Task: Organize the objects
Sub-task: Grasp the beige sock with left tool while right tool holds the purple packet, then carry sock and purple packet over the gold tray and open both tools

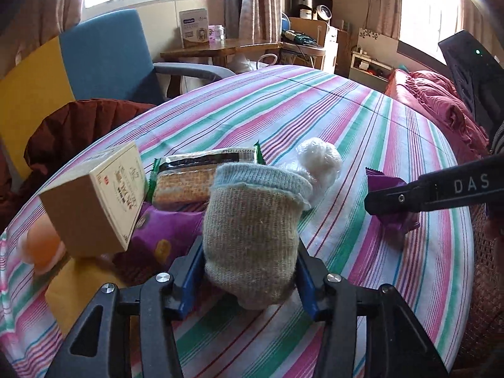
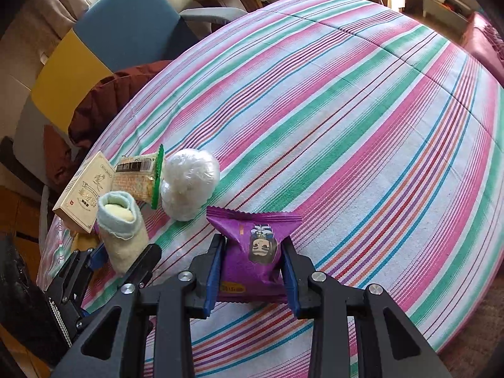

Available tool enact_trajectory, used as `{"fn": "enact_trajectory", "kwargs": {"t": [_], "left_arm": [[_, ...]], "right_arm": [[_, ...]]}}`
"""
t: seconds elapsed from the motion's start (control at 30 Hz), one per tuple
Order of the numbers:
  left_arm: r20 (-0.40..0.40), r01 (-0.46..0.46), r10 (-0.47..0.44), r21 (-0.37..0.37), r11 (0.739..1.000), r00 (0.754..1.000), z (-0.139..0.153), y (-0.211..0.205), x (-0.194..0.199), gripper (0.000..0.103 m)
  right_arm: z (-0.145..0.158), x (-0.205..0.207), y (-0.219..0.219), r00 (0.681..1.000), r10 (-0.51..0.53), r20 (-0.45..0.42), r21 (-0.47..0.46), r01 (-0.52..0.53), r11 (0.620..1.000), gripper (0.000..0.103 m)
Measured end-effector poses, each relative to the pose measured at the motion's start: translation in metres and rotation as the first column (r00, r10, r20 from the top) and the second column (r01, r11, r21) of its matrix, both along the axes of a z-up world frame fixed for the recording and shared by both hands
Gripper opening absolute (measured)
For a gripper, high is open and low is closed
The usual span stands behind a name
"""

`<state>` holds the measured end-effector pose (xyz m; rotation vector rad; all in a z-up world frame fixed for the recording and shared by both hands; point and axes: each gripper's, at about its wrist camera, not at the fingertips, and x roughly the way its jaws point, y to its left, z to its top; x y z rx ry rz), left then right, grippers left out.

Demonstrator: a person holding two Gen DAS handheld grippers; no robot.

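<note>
- Sock [image 1: 252, 236] sits rolled between the left tongs [image 1: 250, 271], pads pressing its sides, on the striped worktop [image 1: 362, 119].
- Right tongs [image 2: 252, 271] clamp a purple snack packet [image 2: 252, 249].
- Box [image 1: 94, 198], cracker pack [image 1: 189, 179] and white bundle [image 1: 319, 160] lie just behind the sock.

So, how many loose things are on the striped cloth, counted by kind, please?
Snack packets: 3 (purple packet, cracker packet, second purple packet)
Boxes: 1 (box)
Socks: 1 (sock)
White wrapped bundles: 1 (bundle)
Orange soft thing, blurred: 1
Total: 7
</note>
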<state>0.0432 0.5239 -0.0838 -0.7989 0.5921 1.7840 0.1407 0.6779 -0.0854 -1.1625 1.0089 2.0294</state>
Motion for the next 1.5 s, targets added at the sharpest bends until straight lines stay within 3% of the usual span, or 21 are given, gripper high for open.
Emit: {"fn": "enact_trajectory", "kwargs": {"t": [0.27,0.4,0.6,0.77,0.97,1.1,1.33,1.5], "left_arm": [[-0.07,0.021,-0.016,0.072,0.997,0.997,0.013,-0.042,0.034,0.052],[-0.037,-0.033,0.037,0.108,0.994,0.999,0.016,-0.067,0.035,0.052],[0.026,-0.105,0.102,0.14,0.985,0.994,0.015,-0.105,0.032,0.052],[0.04,-0.121,0.116,0.152,0.981,0.992,0.013,-0.127,0.042,0.052],[0.056,-0.129,0.121,0.158,0.979,0.991,0.01,-0.148,0.05,0.052],[0.085,-0.135,0.123,0.153,0.979,0.989,0.008,-0.164,0.056,0.052],[0.18,-0.21,0.177,0.188,0.959,0.968,0.012,-0.21,0.049,0.052],[0.193,-0.246,0.204,0.231,0.941,0.96,0.034,-0.24,0.041,0.052]], "right_arm": [[0.003,-0.006,-0.008,0.999,0.037,0.03,0.05,-0.038,0.998,0.035],[0.007,-0.008,-0.014,0.998,0.065,0.022,0.08,-0.067,0.995,0.035],[0.029,-0.019,-0.039,0.987,0.162,0.0,0.209,-0.159,0.965,0.035],[0.032,-0.022,-0.068,0.968,0.245,-0.045,0.193,-0.232,0.953,0.035],[0.029,-0.031,-0.104,0.924,0.37,-0.095,0.162,-0.353,0.922,0.035],[0.029,-0.033,-0.117,0.904,0.418,-0.085,0.181,-0.398,0.899,0.035],[0.023,-0.036,-0.116,0.908,0.416,-0.05,0.186,-0.401,0.897,0.035],[0.023,-0.037,-0.118,0.907,0.42,-0.028,0.21,-0.406,0.89,0.035]]}}
